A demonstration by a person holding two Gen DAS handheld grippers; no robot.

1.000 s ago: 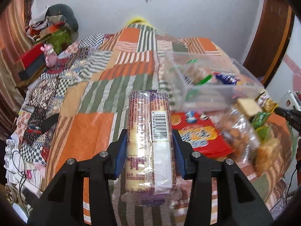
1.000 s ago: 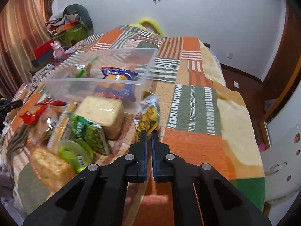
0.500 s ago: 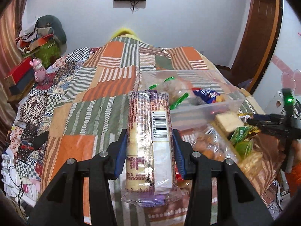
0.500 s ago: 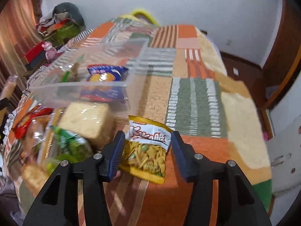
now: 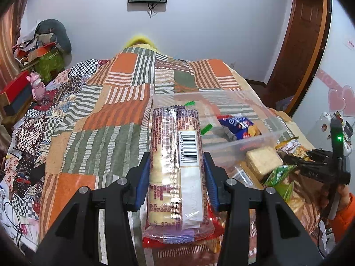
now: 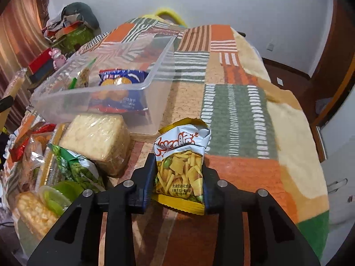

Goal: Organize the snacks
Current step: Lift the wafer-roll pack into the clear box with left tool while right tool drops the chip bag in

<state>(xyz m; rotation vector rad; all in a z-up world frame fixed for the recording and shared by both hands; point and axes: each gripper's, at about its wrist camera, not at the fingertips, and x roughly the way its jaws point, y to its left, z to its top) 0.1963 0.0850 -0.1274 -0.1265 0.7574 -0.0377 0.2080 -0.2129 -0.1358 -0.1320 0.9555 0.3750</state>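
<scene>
My left gripper (image 5: 176,181) is shut on a long cracker pack (image 5: 177,166) with a barcode, held above the bed just left of a clear plastic bin (image 5: 261,138). The bin (image 6: 97,102) holds a blue snack bag (image 6: 122,82) and a green-tipped packet (image 6: 83,75). My right gripper (image 6: 179,179) is shut on a small yellow snack bag (image 6: 180,168), held near the bin's front right corner. The right gripper also shows in the left wrist view (image 5: 315,164).
A pile of snacks lies in front of the bin: a wrapped cracker block (image 6: 97,139), a green bag (image 6: 75,168), green jelly cups (image 6: 57,196), a red bag (image 6: 28,139). The patchwork blanket (image 6: 233,115) spreads to the right. Clutter (image 5: 40,53) lies at the far left.
My left gripper carried the cracker pack toward the bin. My right gripper opened from a pinch on the yellow snack bag, closed around its sides, and lifted it.
</scene>
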